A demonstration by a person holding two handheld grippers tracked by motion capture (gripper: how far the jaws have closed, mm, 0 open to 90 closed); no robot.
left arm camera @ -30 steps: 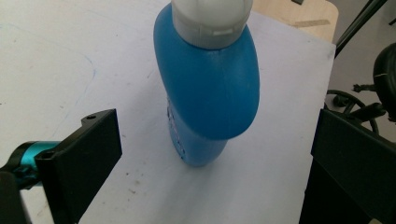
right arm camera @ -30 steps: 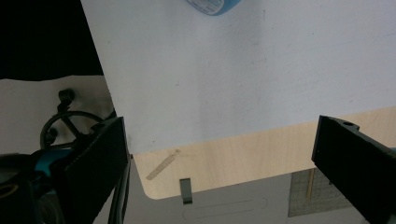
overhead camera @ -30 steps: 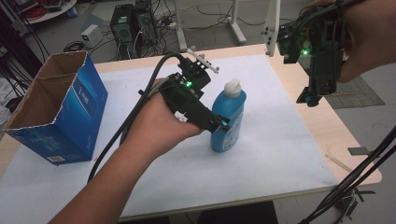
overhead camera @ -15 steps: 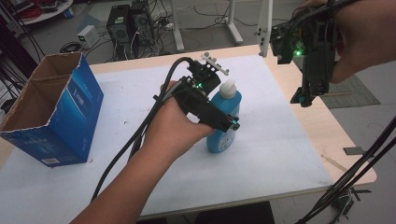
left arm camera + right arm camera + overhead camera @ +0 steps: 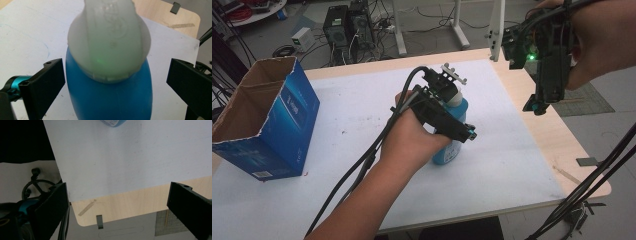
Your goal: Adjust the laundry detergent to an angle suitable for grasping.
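Two spread jaws of the left gripper (image 5: 110, 85) flank the upright blue bottle (image 5: 112, 100) at frame centre, not yet touching it. Its long axis runs vertically. The right gripper (image 5: 539, 107), jaws open, hangs at upper right, well apart.

Even, bright indoor light with soft shadows; the close-up bottle cap (image 5: 109, 40) is blurred.
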